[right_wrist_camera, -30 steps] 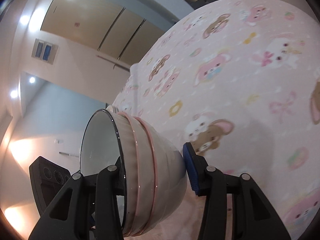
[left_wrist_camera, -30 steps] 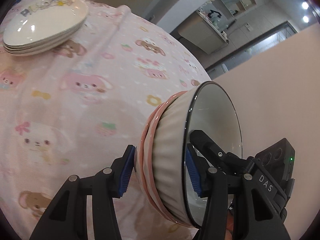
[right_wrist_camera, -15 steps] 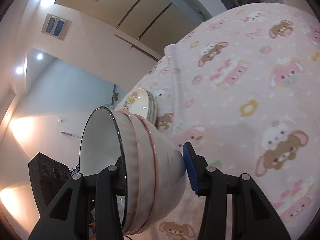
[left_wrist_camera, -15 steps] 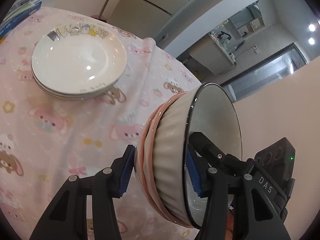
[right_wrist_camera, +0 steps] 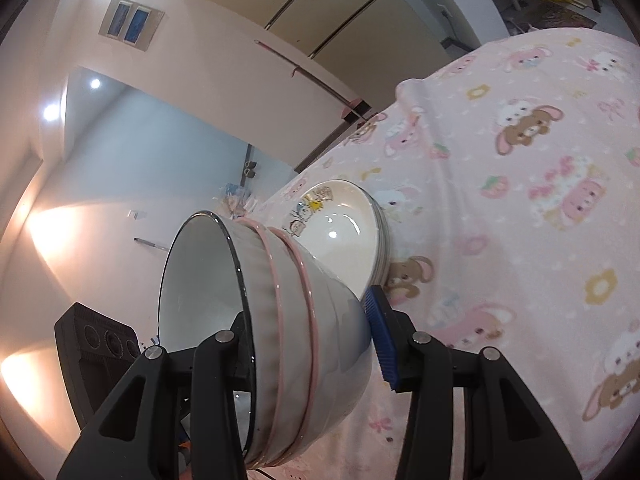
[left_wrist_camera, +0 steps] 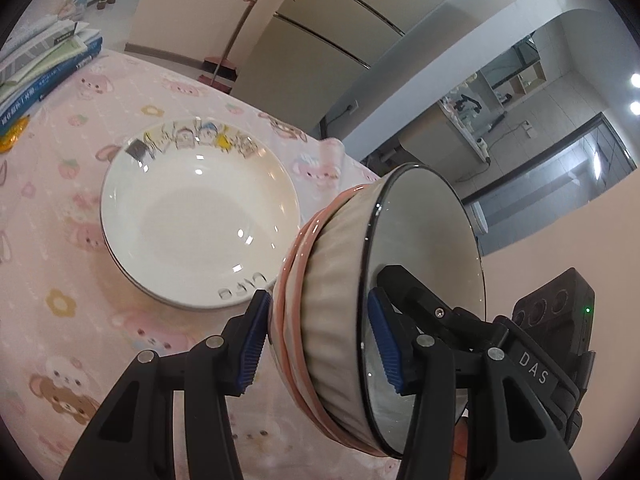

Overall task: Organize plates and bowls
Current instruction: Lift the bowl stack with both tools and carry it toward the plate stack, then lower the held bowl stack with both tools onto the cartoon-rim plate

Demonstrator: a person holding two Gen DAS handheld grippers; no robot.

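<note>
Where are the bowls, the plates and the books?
bowls (left_wrist_camera: 332, 320): left wrist view, ribbed outer side.
plates (left_wrist_camera: 192, 216): left wrist view, middle of the top plate.
books (left_wrist_camera: 44, 64): left wrist view, top cover.

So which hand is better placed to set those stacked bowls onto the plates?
Neither alone: the left gripper and right gripper both clamp the bowl stack. The left is slightly better placed, since the plate stack lies right beside its fingers.

Both wrist cameras look steeply down from opposite sides, close to the shared bowl stack (left_wrist_camera: 332, 320) and plates (right_wrist_camera: 344, 236).
</note>
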